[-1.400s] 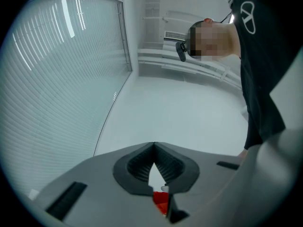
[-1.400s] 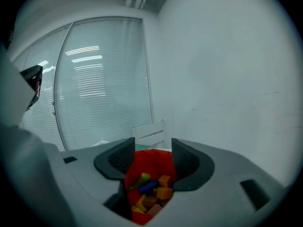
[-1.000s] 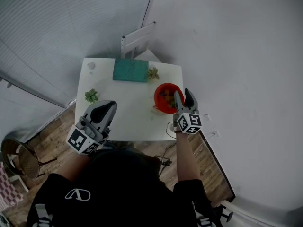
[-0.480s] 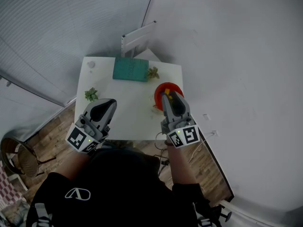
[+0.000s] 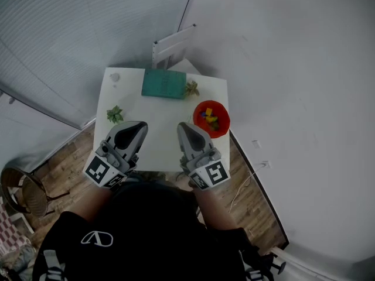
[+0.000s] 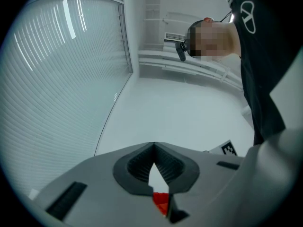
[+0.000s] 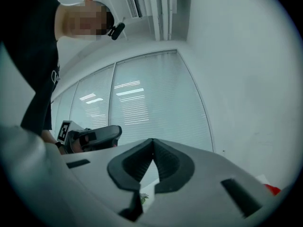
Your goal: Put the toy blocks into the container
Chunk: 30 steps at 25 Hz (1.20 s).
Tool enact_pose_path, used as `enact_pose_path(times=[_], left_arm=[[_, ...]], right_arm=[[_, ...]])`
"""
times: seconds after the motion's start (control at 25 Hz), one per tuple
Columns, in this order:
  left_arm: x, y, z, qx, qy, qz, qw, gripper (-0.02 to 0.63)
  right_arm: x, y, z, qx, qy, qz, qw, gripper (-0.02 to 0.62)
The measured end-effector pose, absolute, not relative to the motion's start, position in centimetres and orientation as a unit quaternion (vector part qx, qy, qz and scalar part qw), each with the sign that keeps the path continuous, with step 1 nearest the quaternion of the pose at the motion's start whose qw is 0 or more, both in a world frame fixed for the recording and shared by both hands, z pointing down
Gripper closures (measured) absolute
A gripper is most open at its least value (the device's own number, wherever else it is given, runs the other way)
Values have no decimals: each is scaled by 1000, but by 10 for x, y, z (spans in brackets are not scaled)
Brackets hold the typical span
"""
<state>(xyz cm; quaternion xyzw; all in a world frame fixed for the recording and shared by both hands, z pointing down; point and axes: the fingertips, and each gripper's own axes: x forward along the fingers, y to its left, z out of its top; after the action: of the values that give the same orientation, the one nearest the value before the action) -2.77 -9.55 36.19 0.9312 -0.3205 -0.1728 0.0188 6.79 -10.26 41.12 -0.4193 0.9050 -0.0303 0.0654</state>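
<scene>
R gripper (image 5: 185,127) left red bowl (image 5: 224,113), jaws just closed, empty. L gripper (image 5: 139,126) closed too. Blocks (image 5: 208,117) in bowl.

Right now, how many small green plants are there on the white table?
2. One plant is near the left edge of the table; the other is beside the right end of the teal box. Part of the tabletop is covered, so more may be hidden.

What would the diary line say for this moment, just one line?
left gripper: shut, empty | right gripper: shut, empty, apart from red bowl | red bowl: on white table, toy blocks inside
</scene>
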Motion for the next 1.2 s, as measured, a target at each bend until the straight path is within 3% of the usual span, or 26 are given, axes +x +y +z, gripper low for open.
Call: enact_pose_path(times=[1.2], left_arm=[[-18, -85, 364, 937, -306, -166, 20, 601]], right_arm=[[50, -87, 431, -416, 908, -32, 32, 592]])
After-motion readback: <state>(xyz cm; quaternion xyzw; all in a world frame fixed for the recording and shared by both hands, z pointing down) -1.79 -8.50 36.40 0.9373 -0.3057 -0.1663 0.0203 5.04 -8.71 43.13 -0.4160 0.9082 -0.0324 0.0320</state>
